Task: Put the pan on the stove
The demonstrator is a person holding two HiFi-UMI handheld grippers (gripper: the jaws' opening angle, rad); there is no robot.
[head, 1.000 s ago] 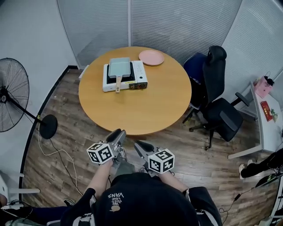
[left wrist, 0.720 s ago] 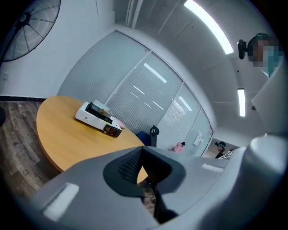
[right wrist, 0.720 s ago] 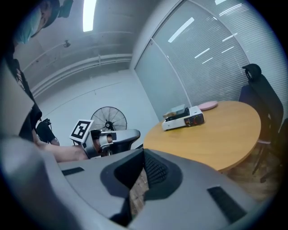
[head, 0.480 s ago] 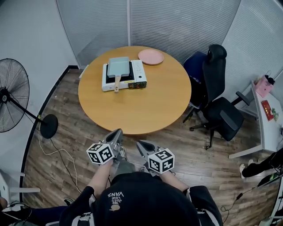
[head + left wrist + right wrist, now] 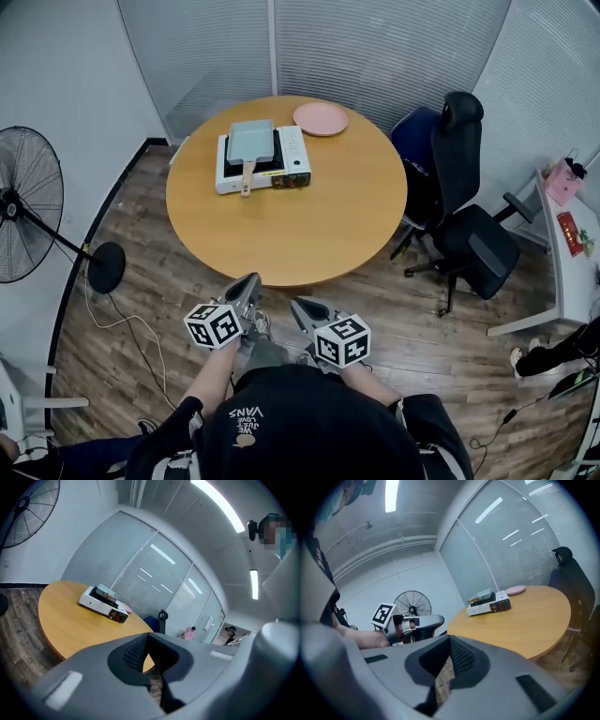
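Note:
A grey-green rectangular pan with a wooden handle rests on top of the white portable stove at the back of the round wooden table. The stove and pan also show in the left gripper view, and the stove with the pan in the right gripper view. My left gripper and right gripper are held low in front of the person, short of the table's near edge. Both are shut with nothing between the jaws.
A pink plate lies behind the stove. A black and blue office chair stands right of the table. A standing fan is at the left, its base and cable on the wood floor. Glass partition walls close the back.
Both grippers' jaws have closed; a second ago the left stood visibly apart. The grippers stay in about the same place below the table's edge.

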